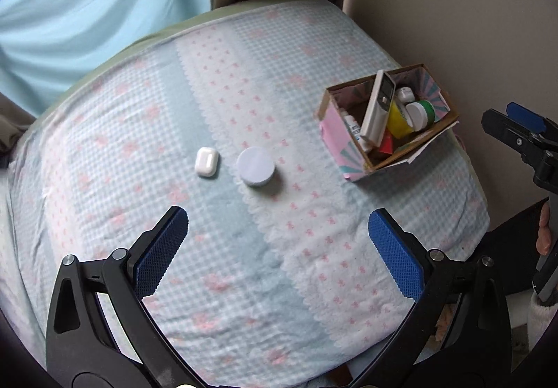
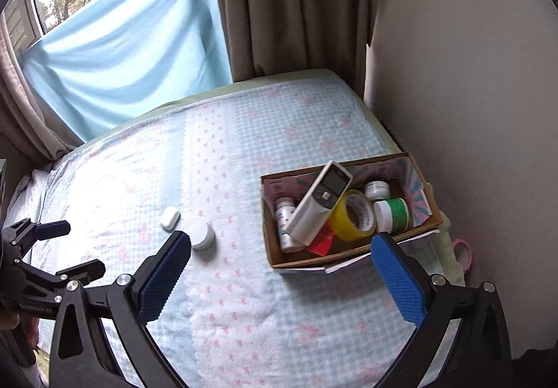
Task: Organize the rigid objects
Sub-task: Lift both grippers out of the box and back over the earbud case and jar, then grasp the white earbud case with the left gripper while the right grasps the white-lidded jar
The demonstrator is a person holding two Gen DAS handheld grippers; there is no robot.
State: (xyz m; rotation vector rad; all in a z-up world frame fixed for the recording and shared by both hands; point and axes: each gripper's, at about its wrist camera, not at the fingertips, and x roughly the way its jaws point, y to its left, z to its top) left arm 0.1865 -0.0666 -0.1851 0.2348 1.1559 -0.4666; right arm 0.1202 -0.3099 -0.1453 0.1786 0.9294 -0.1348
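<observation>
— Blue ribbed pads on the left gripper (image 1: 278, 231) were spread wide and empty above the soft checked bedspread (image 1: 244, 266). What was left out?

— A glossy white earbud case (image 1: 207, 162) and a squat round jar (image 1: 255, 166), side by side mid-bed, well apart from the cardboard box (image 1: 352, 164) near the right edge.

— And from the right wrist?

— The right gripper (image 2: 281, 253) was also wide, holding nothing. That box (image 2: 314, 262) held a remote (image 2: 321, 203), yellow tape roll (image 2: 352, 215) and bottles. Judged mostly done.
</observation>
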